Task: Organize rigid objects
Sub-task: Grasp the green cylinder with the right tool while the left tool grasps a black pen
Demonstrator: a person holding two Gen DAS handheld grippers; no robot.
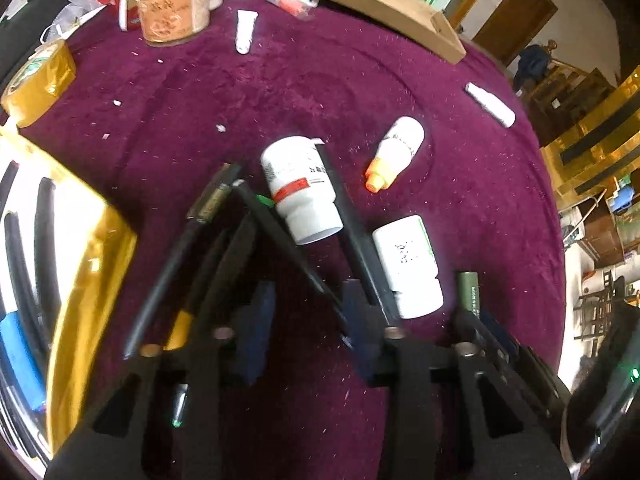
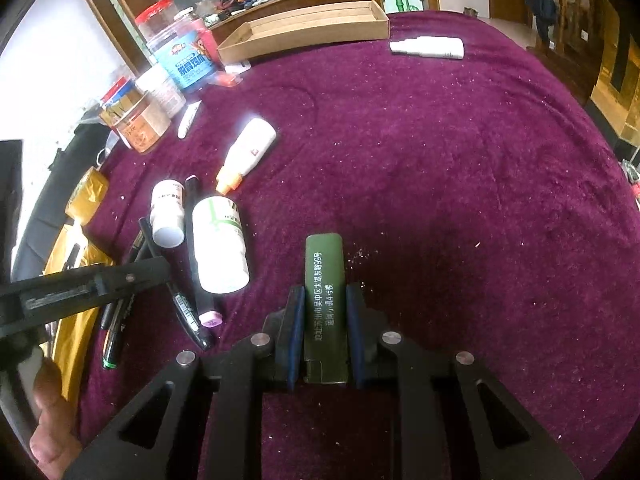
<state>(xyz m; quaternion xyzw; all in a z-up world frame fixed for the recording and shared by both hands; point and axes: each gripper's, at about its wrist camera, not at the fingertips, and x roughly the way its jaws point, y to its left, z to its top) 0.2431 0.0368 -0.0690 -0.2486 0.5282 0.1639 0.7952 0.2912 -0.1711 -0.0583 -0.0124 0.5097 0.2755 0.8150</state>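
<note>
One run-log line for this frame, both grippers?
left hand-held gripper: open, black markers between its fingers | right hand-held gripper: shut on green box | white bottles: lying on purple cloth

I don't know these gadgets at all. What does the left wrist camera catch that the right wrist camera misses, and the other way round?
Only the left wrist view: black pens lying inside the gold box.
Only the right wrist view: a hand at the lower left edge, and the right gripper shut on the green bar, its white print readable.
Both: the red-banded white bottle, the green-lined white bottle, the orange-tipped bottle and the cardboard tray.
</note>
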